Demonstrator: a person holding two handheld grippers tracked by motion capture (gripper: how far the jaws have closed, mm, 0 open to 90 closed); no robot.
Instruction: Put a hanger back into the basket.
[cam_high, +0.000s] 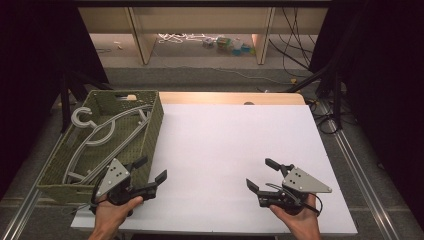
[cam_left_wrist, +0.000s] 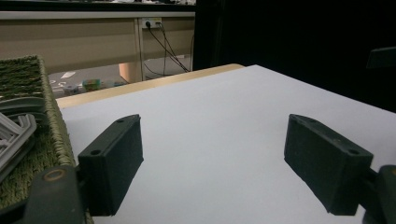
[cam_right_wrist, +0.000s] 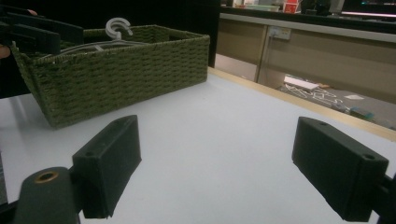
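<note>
- While both pairs of tongs rest low over the white tabletop (cam_high: 225, 150), we take the green woven basket (cam_high: 150, 137) as our landmark; it stands on the tabletop's left edge and partly overhangs it.
- We see grey plastic hangers (cam_high: 107, 135) lying inside the basket, stacked lengthwise, with one hook (cam_high: 82, 117) rising near the basket's far left corner.
- We find the left tongs (cam_high: 152, 172) just beside the basket's near right corner, held in the person's left hand (cam_high: 112, 212). Their jaws stand wide apart and hold nothing.
- We note in the left gripper view that one jaw of the left tongs (cam_left_wrist: 212, 163) sits close against the basket's wall (cam_left_wrist: 56, 126), and that hanger ends (cam_left_wrist: 18, 133) show just over the rim; whether the jaw touches the weave, we cannot tell.
- We find the right tongs (cam_high: 261, 175) well apart from the basket, toward the tabletop's near right part, held in the person's right hand (cam_high: 297, 220). Their jaws also stand wide apart, with bare tabletop between them.
- We see in the right gripper view that the right tongs (cam_right_wrist: 217, 163) point toward the basket (cam_right_wrist: 121, 74), which stands to the left of their line, with the hanger hook (cam_right_wrist: 116, 25) above its rim.
- We see a grey three-cornered plate on each gripper in the high view.
- We see a wooden strip (cam_high: 230, 97) along the tabletop's far edge, beyond the basket's far right corner.
</note>
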